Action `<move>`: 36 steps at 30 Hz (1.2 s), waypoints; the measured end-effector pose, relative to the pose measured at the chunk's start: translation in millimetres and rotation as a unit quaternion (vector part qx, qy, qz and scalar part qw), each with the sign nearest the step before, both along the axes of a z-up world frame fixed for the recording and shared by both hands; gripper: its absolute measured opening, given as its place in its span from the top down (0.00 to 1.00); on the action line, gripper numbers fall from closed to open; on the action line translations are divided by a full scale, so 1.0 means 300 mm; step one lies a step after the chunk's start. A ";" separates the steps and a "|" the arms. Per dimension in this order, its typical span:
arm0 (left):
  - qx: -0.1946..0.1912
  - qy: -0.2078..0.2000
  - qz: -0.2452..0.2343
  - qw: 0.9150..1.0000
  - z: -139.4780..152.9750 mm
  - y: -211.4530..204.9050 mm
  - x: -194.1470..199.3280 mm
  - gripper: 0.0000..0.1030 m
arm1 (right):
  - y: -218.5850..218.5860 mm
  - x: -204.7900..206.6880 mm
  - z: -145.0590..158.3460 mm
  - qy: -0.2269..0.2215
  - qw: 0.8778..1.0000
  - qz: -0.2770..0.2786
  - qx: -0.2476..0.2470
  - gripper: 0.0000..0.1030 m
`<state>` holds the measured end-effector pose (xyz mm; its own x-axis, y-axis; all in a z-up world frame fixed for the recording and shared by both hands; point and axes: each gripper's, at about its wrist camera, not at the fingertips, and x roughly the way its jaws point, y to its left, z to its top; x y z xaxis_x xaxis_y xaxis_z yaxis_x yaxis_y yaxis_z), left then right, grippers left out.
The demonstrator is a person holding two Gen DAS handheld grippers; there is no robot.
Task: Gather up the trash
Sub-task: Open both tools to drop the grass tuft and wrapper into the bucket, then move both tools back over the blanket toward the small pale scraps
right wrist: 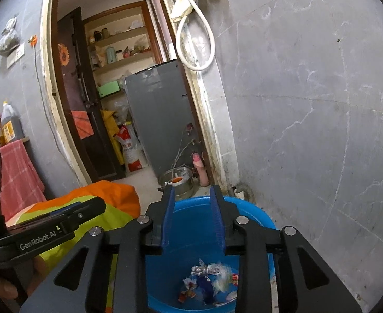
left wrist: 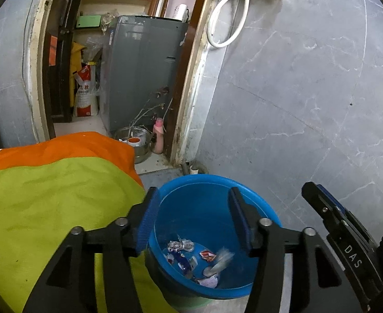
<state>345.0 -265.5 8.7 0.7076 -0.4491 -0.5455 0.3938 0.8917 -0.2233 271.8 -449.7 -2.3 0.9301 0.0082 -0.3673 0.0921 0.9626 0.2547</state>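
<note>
Grey marbled wall tiles (left wrist: 308, 91) back the scene, with a doorway on the left giving onto a grey appliance (left wrist: 141, 70) and shelves. Blue bin (left wrist: 207, 190) stands on the floor against the wall, just beside a green-and-orange cloth (left wrist: 47, 187). Trash (left wrist: 191, 258), crumpled wrappers and paper scraps, lies on the bin's bottom. Left hand-held gripper (left wrist: 194, 224) hangs above the bin, jaws spread wide, nothing between them. Right hand-held gripper (right wrist: 192, 221) is also above the bin, jaws parted and empty. One pale piece in the bin appears blurred.
</note>
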 end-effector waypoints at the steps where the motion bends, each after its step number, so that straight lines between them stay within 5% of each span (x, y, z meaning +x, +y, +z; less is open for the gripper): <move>1: -0.001 -0.003 0.002 1.000 0.001 -0.003 -0.003 0.46 | 0.001 -0.003 0.002 -0.002 1.000 -0.001 0.000 0.70; 4: 0.001 -0.015 0.015 1.000 0.014 0.012 -0.015 0.32 | -0.001 -0.025 0.019 -0.015 1.000 -0.009 -0.001 0.48; 10: -0.009 -0.049 0.049 0.998 0.056 0.095 -0.055 0.07 | 0.009 -0.071 0.071 -0.044 0.999 -0.022 -0.011 0.23; 14: -0.012 -0.065 0.063 0.996 0.083 0.157 -0.077 0.06 | 0.025 -0.095 0.104 -0.057 0.998 -0.022 -0.020 0.14; 16: -0.009 -0.072 0.070 0.995 0.098 0.184 -0.089 0.05 | 0.034 -0.102 0.113 -0.061 0.998 -0.018 -0.022 0.00; 36: 0.001 -0.117 0.125 0.985 0.214 0.481 -0.229 0.04 | 0.243 -0.159 0.214 -0.076 0.996 0.024 -0.037 0.00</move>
